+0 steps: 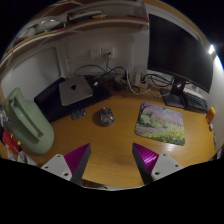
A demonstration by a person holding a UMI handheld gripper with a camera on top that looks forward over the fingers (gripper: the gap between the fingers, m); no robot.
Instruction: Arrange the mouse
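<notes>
A small grey mouse (104, 117) lies on the wooden desk (95, 140), well beyond my fingers and slightly left of their middle. A floral mouse mat (161, 124) lies to the right of it, beyond my right finger. My gripper (112, 158) is open and empty, with its purple pads (146, 157) wide apart over bare desk near the front edge. Nothing stands between the fingers.
A closed laptop (75, 91) on a dark sleeve lies at the back left. A monitor (178, 55) stands at the back right with cables and a keyboard (196, 97) below it. A pale green object (27, 122) stands at the left.
</notes>
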